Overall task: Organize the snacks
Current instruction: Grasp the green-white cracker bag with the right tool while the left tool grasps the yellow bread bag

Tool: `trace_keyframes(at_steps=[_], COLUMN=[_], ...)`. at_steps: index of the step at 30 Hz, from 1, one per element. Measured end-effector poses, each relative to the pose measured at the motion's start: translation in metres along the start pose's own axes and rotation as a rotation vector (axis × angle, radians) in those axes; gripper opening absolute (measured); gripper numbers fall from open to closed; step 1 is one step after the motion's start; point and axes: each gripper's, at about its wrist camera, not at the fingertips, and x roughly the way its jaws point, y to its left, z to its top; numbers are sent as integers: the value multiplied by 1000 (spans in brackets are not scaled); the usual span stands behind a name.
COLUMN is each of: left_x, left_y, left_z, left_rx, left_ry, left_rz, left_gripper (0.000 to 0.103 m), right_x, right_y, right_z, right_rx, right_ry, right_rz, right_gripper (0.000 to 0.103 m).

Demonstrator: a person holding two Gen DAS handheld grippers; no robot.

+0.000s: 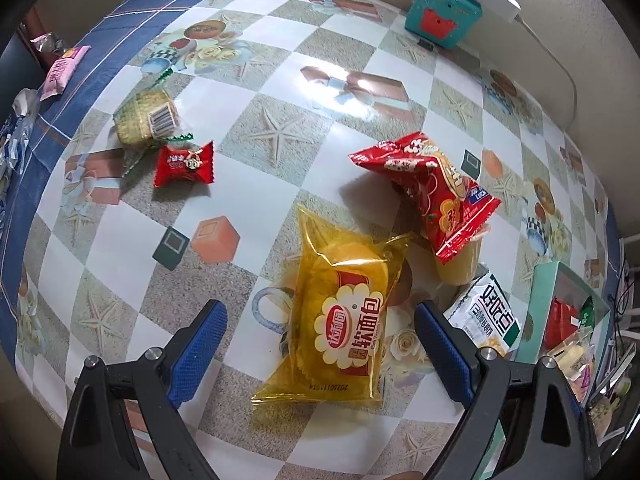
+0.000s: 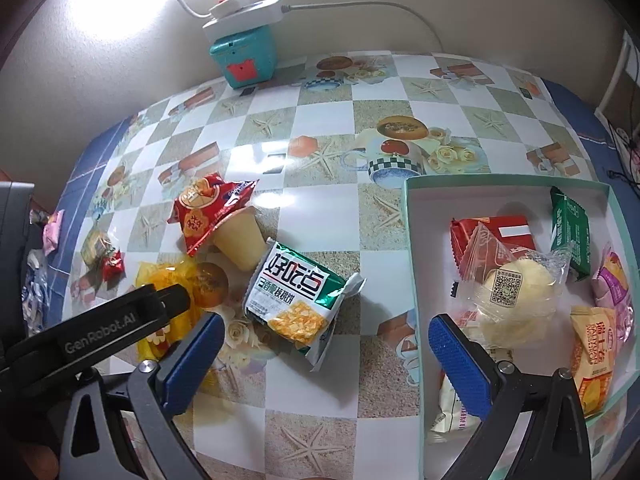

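My left gripper [image 1: 320, 354] is open, its blue pads either side of a yellow bread packet [image 1: 340, 320] lying on the table. Beyond it a red snack bag [image 1: 432, 188] leans on a pale jelly cup [image 1: 460, 264], with a white-green biscuit pack [image 1: 486, 314] to the right. My right gripper [image 2: 324, 354] is open and empty above the table, between the biscuit pack [image 2: 296, 300] and the mint-green box [image 2: 412, 240] that holds several snacks. The left gripper's black finger [image 2: 120, 320] shows at the left over the yellow packet [image 2: 160, 280].
A small red candy [image 1: 185, 163] and a round wrapped cake [image 1: 146, 118] lie at the far left. A pink pack [image 1: 64, 68] sits on the blue table border. A teal box [image 1: 442, 12] with a white power strip stands by the wall.
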Motion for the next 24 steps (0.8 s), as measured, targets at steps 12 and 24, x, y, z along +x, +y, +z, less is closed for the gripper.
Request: trace_keyframes(at_steps=[12,24], left_x=[3,-1], left_y=[16,61], left_z=[-4,5], left_rx=[-29,-114], left_ry=[5,-15], left_rz=[7,32], left_gripper=[78,72], right_x=[1,-3], right_y=[5,18], right_z=[-1,0], right_rx=[-20,-52], right_ry=[-4,-25], right_rz=[-12,-7], right_gripper=[103,103])
